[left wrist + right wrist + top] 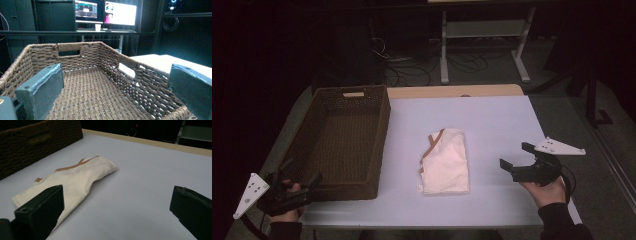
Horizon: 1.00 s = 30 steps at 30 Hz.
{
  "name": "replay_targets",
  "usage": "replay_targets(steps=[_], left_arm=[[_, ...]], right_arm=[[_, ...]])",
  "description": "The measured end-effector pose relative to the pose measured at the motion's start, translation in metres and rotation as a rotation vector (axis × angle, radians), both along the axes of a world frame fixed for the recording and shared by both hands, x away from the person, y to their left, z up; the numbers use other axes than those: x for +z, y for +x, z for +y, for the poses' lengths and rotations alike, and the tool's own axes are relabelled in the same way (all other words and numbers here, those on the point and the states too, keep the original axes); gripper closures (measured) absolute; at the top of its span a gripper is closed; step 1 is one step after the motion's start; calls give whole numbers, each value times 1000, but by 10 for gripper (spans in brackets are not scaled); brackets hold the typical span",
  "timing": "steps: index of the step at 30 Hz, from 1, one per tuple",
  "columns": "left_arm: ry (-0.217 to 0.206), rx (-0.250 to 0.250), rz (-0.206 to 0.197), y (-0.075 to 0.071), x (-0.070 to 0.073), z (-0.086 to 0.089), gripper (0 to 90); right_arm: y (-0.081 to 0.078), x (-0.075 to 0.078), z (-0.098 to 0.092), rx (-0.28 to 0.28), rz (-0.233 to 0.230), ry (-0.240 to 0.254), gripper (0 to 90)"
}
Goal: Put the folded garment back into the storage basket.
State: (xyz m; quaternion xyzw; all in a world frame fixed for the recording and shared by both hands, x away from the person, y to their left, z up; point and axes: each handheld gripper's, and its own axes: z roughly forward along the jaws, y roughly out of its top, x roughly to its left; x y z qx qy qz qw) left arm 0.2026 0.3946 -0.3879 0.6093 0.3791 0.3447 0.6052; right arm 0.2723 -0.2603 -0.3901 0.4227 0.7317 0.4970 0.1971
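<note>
Folded cream garment (pixel 445 161) mid-table, bare surface around it, wicker basket (pixel 343 140) left, both grippers' fingers wide, empty.

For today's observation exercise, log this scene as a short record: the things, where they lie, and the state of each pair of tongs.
garment: folded cream top with tan trim, flat at mid-table
basket: brown wicker basket, empty, left of the garment
surface: white table
left tongs: open, at the basket's near corner
right tongs: open, right of the garment, apart from it
</note>
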Motion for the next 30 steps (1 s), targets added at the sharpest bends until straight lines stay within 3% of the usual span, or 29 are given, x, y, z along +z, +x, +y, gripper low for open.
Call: replay_targets(steps=[1, 8, 30], left_arm=[[1, 0, 0, 0, 0, 0, 0], [6, 1, 0, 0, 0, 0, 0], [7, 0, 0, -1, 0, 0, 0]], right_arm=[[0, 3, 3, 5, -6, -23, 0], [2, 10, 12, 40, 3, -58, 0], [22, 27, 28, 106, 28, -85, 0]])
